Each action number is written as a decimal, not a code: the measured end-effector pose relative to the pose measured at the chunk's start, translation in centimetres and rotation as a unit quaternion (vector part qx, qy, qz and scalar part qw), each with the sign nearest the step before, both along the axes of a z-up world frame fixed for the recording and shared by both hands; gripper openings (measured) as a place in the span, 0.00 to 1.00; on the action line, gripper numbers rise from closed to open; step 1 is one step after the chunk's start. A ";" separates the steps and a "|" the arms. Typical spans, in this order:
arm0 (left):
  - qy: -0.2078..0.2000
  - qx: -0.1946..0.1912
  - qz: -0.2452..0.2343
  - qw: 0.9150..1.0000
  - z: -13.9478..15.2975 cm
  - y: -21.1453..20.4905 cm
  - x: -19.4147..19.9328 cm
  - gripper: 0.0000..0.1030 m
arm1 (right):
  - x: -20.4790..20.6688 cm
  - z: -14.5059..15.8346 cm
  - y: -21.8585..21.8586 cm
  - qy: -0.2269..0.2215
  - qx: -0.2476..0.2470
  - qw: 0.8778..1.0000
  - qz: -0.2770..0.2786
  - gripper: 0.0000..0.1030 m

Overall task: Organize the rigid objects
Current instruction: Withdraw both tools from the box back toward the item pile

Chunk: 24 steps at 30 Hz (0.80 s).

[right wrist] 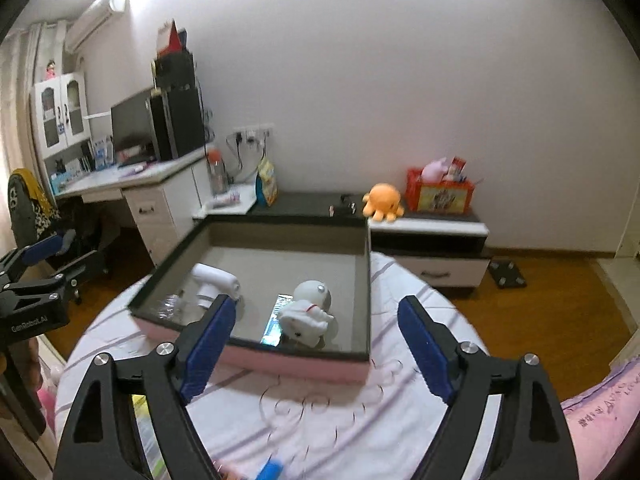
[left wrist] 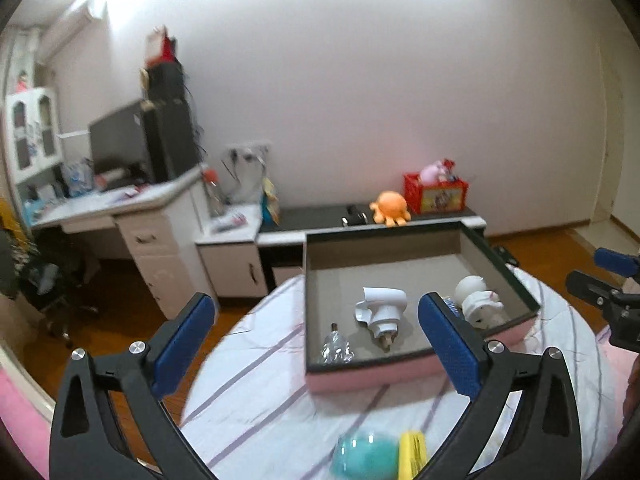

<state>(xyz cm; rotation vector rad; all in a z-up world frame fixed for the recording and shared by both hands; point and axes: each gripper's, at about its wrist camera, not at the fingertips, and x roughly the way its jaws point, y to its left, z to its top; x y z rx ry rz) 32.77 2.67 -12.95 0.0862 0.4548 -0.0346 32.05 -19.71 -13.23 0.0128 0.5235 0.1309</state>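
A pink box (left wrist: 360, 376) with a grey inside sits on a round table covered with a striped cloth (left wrist: 256, 392). It holds a white hair dryer (left wrist: 384, 308), a clear glass bottle (left wrist: 335, 348) and a white astronaut figure (left wrist: 478, 300). My left gripper (left wrist: 316, 344) is open and empty, in front of the box. A teal ball (left wrist: 362, 456) and a yellow item (left wrist: 414, 456) lie near it. My right gripper (right wrist: 316, 344) is open and empty, above the box's (right wrist: 304, 364) near edge, by the astronaut (right wrist: 308, 312), the dryer (right wrist: 216, 280) and a shiny packet (right wrist: 276, 320).
A blue item (right wrist: 270, 472) lies at the table's near edge. Behind the table stand a low cabinet (right wrist: 432, 228) with an orange octopus toy (right wrist: 382, 202) and a red crate (right wrist: 440, 194), and a white desk (left wrist: 120, 208) with a monitor. The floor is wood.
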 end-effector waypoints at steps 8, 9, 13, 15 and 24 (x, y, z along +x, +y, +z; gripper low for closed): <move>-0.063 0.002 0.013 0.998 2.1 -0.7 -10.3 1.00 | -9.3 1.9 0.6 -0.077 -0.020 0.996 -0.033 0.91; -0.068 0.001 0.014 0.998 2.1 -0.9 -11.4 1.00 | -10.8 2.1 0.8 -0.093 -0.024 0.994 -0.042 0.91; -0.086 0.006 0.021 0.996 1.7 -1.8 -15.5 1.00 | -14.3 2.2 1.0 -0.120 -0.023 0.991 -0.051 0.92; -0.086 0.004 0.018 0.996 1.6 -2.0 -16.5 1.00 | -15.3 2.1 0.8 -0.119 -0.011 0.992 -0.046 0.92; -0.069 -0.003 0.012 0.998 0.6 -1.9 -19.0 1.00 | -18.7 0.8 0.8 -0.119 -0.007 0.991 -0.055 0.92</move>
